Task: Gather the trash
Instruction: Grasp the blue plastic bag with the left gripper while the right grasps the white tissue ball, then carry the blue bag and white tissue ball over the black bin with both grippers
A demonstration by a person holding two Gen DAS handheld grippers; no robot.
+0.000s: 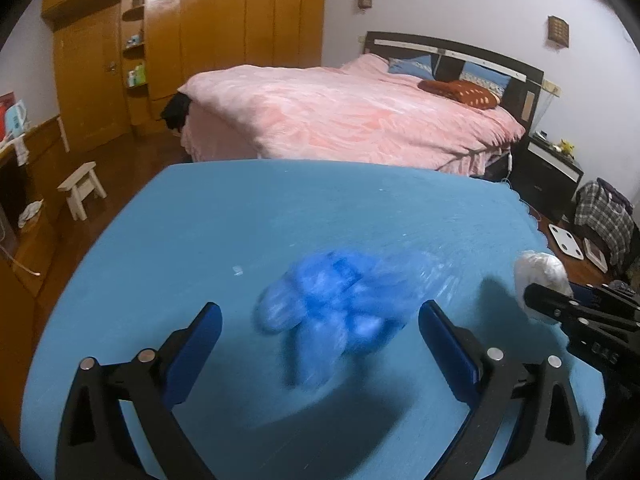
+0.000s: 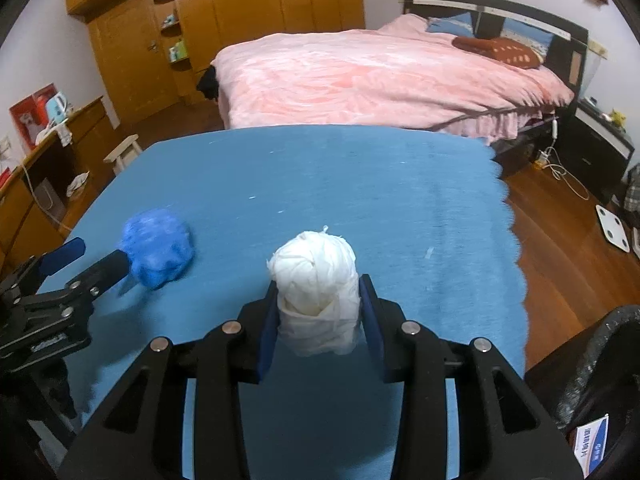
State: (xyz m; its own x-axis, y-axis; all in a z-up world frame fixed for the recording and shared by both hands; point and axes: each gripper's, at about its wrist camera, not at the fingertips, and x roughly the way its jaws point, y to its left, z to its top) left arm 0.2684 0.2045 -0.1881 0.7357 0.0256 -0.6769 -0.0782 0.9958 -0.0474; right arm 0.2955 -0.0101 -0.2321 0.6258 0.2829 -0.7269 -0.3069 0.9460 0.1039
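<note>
Tongs at work on a blue-covered desk in a bedroom

Right tongs [image 2: 320, 300] grip a crumpled wad of white paper [image 2: 316, 280], its blue pads pressed against both sides of the wad, which stands upright between them above the desk [image 2: 360, 184]. The same wad shows in the left wrist view [image 1: 540, 276] at the tip of the right tongs [image 1: 532, 296], near the desk's right edge.

Left tongs [image 1: 320, 320] stand wide open, their two blue pads well apart. A crumpled ball of blue plastic [image 1: 336, 304] appears between and just beyond the fingertips, blurred, and neither pad presses on it. From the right wrist view the blue ball [image 2: 158, 250] sits at the tip of the left tongs [image 2: 100, 258], toward the desk's left side, well apart from the white wad; whether it rests on the cloth or is off it cannot be told.

A blue cloth with a scalloped right edge covers the desk. Beyond it stands a bed [image 2: 380, 76] with a pink cover, a dark headboard and a reddish-brown pillow [image 2: 496, 50]. A wooden wardrobe [image 2: 248, 8] fills the far wall, a small white stool [image 1: 82, 188] stands on the wooden floor to the left, and a black trash bag [image 2: 592, 360] shows at the lower right of the right wrist view.
</note>
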